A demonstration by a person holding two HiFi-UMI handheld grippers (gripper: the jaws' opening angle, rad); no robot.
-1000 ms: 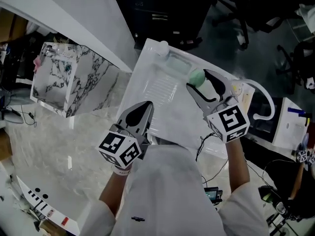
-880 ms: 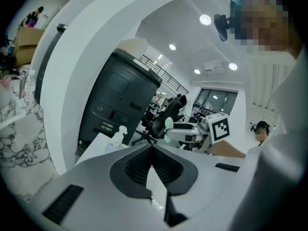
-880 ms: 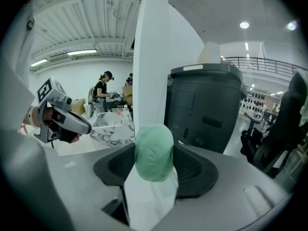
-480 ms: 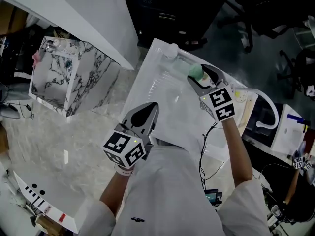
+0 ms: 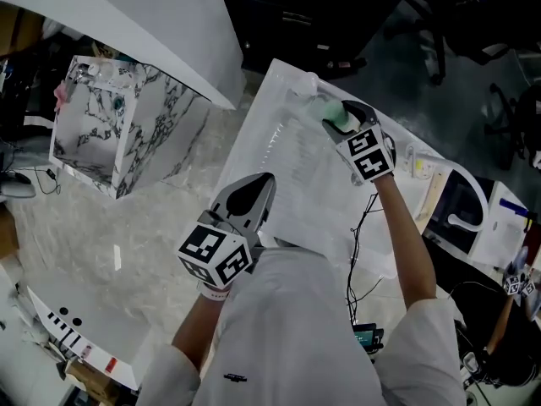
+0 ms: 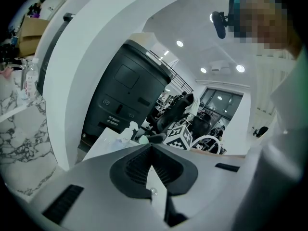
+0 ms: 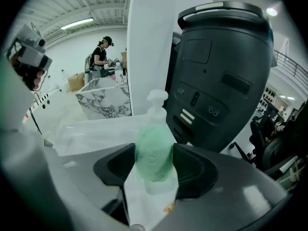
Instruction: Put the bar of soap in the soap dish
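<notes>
A pale green bar of soap (image 5: pixel 339 120) (image 7: pixel 154 157) sits clamped between the two jaws of my right gripper (image 5: pixel 337 117) (image 7: pixel 155 166). That gripper hovers at the far end of the white table (image 5: pixel 287 176), right beside a translucent soap dish (image 5: pixel 314 106) (image 7: pixel 89 129). Whether the soap touches the dish is hidden by the jaws. My left gripper (image 5: pixel 257 186) (image 6: pixel 151 147) hangs at the table's near edge, jaws together and empty.
A clear pump bottle (image 5: pixel 306 82) (image 7: pixel 157 106) stands just behind the dish. A marble-patterned box (image 5: pixel 118 134) sits at the left and a big dark machine (image 7: pixel 221 71) beyond the table. A faucet and sink unit (image 5: pixel 461 218) lie to the right.
My right gripper has carried the soap away from me, from the table's middle right to its far end by the dish. The left gripper has barely moved.
</notes>
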